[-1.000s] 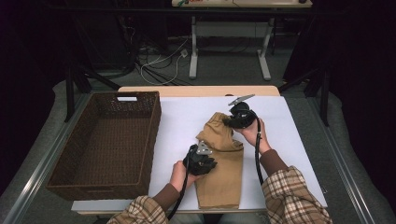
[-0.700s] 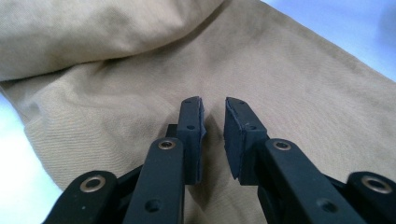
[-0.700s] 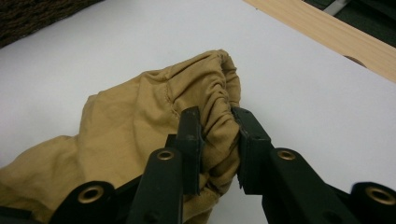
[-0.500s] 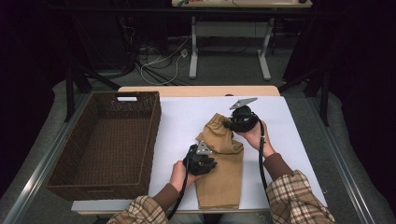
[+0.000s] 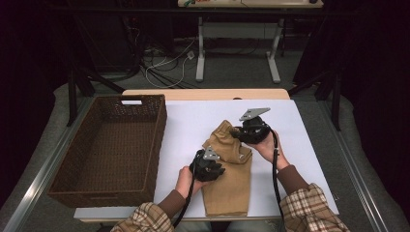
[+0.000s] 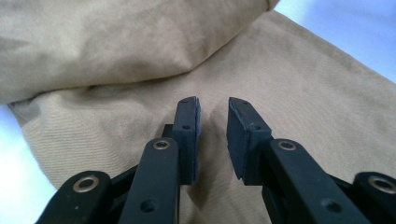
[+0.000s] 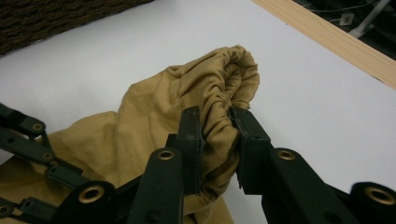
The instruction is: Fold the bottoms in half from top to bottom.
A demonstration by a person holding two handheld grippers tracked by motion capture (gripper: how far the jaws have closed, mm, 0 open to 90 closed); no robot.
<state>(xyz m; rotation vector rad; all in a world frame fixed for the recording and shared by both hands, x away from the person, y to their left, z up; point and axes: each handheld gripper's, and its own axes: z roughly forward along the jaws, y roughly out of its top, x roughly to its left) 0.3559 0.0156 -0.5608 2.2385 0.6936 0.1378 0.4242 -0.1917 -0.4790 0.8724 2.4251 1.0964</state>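
Right gripper (image 5: pixel 235 132) carried bunched tan cloth (image 5: pixel 231 186) rightward (fingers (image 7: pixel 189 135) clamped).

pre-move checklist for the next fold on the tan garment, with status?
1. Right tongs pinch the bunched end of the tan cloth garment: ok, fabric sits squeezed between the pads.
2. Left tongs grip the garment: not ok, jaws have just been opening, pads stand apart over a raised crease.
3. Lower part of the garment lies flat on the white table top: ok.
4. Garment clear of the brown wicker basket: ok, white surface shows between them.
5. Fold edges aligned: cannot tell.
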